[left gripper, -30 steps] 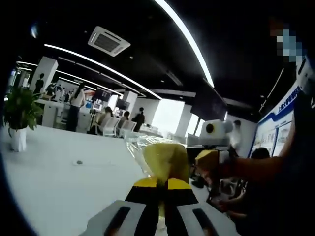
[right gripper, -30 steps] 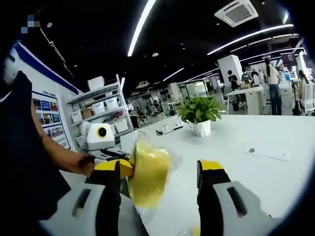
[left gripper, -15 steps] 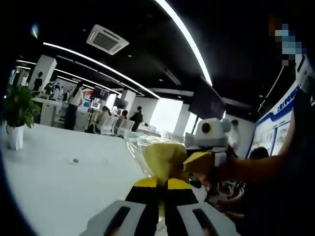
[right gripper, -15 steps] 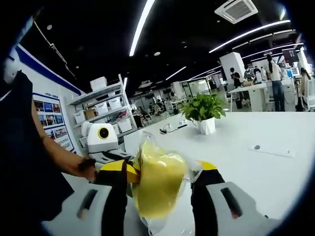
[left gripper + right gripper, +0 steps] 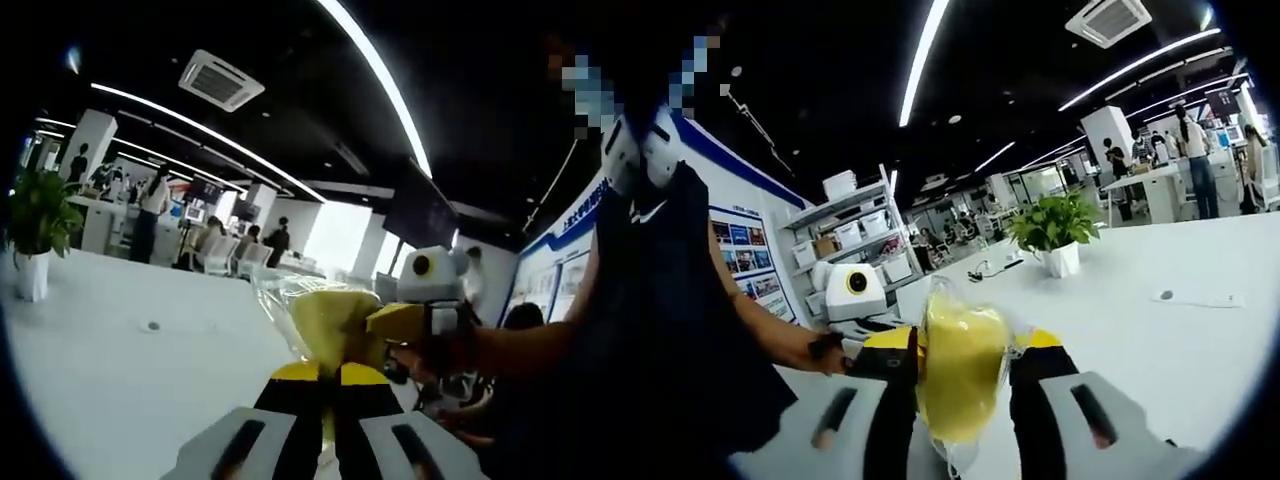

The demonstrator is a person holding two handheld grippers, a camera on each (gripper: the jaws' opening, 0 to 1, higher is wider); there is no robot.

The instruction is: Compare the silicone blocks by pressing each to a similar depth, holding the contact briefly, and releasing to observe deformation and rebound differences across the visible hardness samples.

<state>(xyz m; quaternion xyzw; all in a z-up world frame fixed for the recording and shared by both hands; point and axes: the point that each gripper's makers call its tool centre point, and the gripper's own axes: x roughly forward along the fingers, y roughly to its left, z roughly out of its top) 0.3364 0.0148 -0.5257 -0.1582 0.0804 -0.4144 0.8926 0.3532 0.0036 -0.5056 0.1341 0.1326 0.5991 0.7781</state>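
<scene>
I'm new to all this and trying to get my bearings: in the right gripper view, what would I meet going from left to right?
Person's arm → shelving rack → yellow silicone block in clear wrap → potted plant → white table.

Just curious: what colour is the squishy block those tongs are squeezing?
Yellow, inside a clear plastic wrap. The silicone block shows best in the right gripper view.

Both grippers meet on the bagged silicone block [image 5: 958,375], held up off the white table [image 5: 1160,350]. The right gripper [image 5: 962,372] has a jaw on each side of it; the left gripper [image 5: 328,378] pinches it from below. A potted plant [image 5: 1055,235] sits further back on the table, shelves [image 5: 855,240] behind on the left.
</scene>
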